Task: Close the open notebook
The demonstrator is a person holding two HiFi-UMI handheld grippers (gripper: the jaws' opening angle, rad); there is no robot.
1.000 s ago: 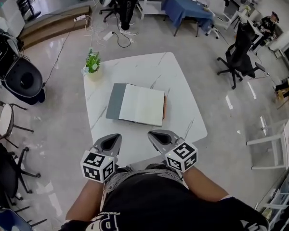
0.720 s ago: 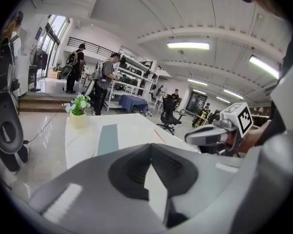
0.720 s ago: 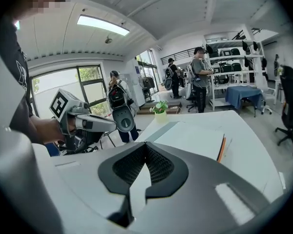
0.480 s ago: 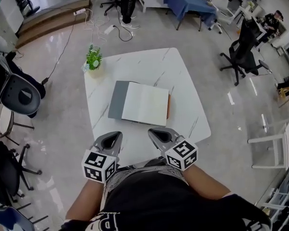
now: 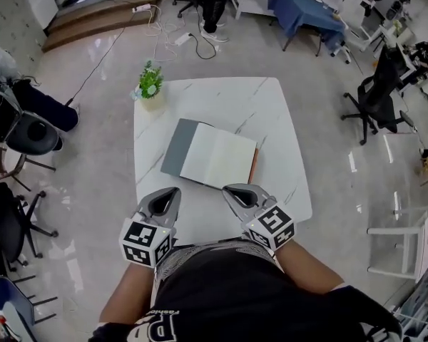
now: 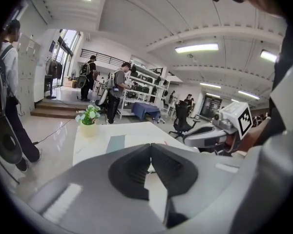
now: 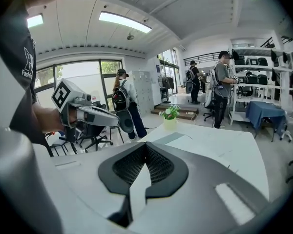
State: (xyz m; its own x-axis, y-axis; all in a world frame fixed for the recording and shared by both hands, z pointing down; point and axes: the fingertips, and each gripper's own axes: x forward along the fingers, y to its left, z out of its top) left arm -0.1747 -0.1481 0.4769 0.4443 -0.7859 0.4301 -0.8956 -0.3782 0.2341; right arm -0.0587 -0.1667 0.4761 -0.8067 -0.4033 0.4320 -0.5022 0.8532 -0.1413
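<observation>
Overhead, in the head view, the open notebook (image 5: 212, 157) lies near the middle of a white marble-patterned table (image 5: 271, 120). Its grey cover is spread to the left, its cream pages face up, and an orange edge shows on the right. A small potted plant (image 5: 151, 84) stands at the table's far left corner. The left gripper (image 5: 164, 201) and right gripper (image 5: 237, 194) hover side by side over the table's near edge, both on the near side of the notebook and apart from it.

In the left gripper view, the two dark pads meet at their tips with nothing between them. Past them the notebook (image 6: 118, 143) lies flat on the table, with the plant (image 6: 88, 118) beyond it on the left and the right gripper (image 6: 193, 139) on the right.

In the right gripper view, the jaws are likewise pressed together and empty. The notebook (image 7: 185, 141) lies ahead, the plant (image 7: 170, 115) stands farther off, and the left gripper (image 7: 112, 120) shows on the left.
</observation>
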